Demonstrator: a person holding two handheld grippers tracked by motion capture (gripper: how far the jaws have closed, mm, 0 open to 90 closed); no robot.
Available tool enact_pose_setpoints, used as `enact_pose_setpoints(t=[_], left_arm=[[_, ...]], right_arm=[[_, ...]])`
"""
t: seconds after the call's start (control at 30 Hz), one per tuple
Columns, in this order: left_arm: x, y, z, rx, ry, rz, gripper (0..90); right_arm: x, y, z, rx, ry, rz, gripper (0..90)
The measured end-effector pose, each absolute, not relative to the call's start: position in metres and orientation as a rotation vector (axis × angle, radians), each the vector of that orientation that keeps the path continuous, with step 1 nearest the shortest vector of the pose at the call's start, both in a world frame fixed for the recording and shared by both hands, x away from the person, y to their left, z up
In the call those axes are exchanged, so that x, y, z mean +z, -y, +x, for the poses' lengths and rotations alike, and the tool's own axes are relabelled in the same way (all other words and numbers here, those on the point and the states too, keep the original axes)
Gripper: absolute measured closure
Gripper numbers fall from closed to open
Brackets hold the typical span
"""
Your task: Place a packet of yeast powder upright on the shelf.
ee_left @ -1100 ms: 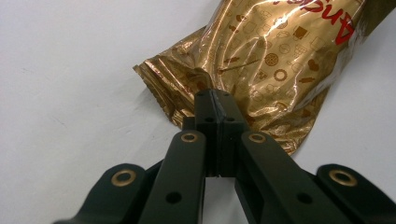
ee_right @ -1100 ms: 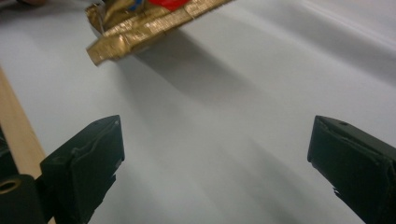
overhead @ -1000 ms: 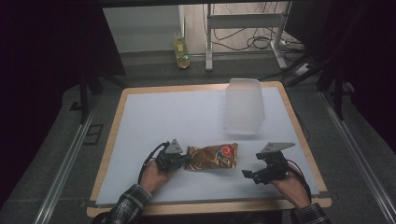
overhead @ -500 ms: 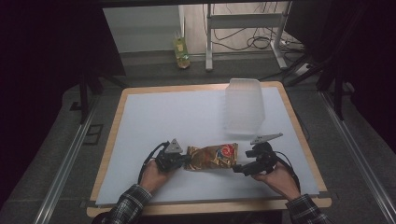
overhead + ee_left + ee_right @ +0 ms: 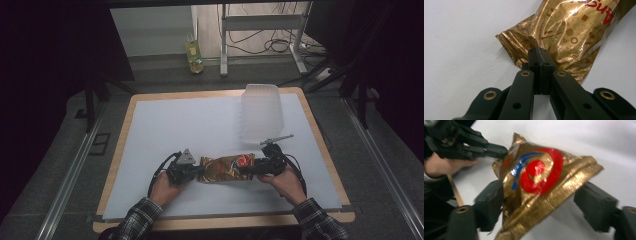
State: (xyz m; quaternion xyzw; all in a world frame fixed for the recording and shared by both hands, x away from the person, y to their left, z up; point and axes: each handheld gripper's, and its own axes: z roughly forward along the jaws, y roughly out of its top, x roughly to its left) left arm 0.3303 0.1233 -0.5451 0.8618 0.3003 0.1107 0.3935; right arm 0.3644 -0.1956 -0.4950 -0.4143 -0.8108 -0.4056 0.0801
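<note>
Right tool point(image 5: 248, 169) moved onto snack bag point(image 5: 225, 168), jaws closing.

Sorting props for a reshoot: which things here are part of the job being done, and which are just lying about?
In the job:
- gold snack bag
- left gripper, shut on the bag's end
- right gripper, jaws just been closing around the other end, one not yet touching

Lying about:
- clear plastic tub
- yellow bottle on the floor beyond the table

gold snack bag point(image 5: 541, 185) with red swirl, blue lettering; white table mat point(image 5: 200, 125)
</note>
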Motion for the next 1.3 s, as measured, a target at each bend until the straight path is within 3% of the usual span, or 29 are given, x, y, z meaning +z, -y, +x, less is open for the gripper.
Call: enact_pose_setpoints(t=[0.37,0.57,0.9,1.3], left_arm=[[-0.545,-0.124,0.330,0.286,-0.755,2.191,89.6],[-0.539,-0.130,0.327,0.285,-0.754,2.169,84.4],[-0.532,-0.136,0.320,0.338,-0.733,2.143,67.4],[-0.531,-0.138,0.319,0.395,-0.717,2.115,32.6]], right_arm=[[-0.498,0.192,0.369,-1.219,2.283,-1.266,66.5],[-0.494,0.191,0.368,-1.237,2.274,-1.223,78.1],[-0.471,0.189,0.364,-1.291,2.399,-1.117,80.9],[-0.449,0.195,0.364,-1.303,2.565,-1.002,81.2]])
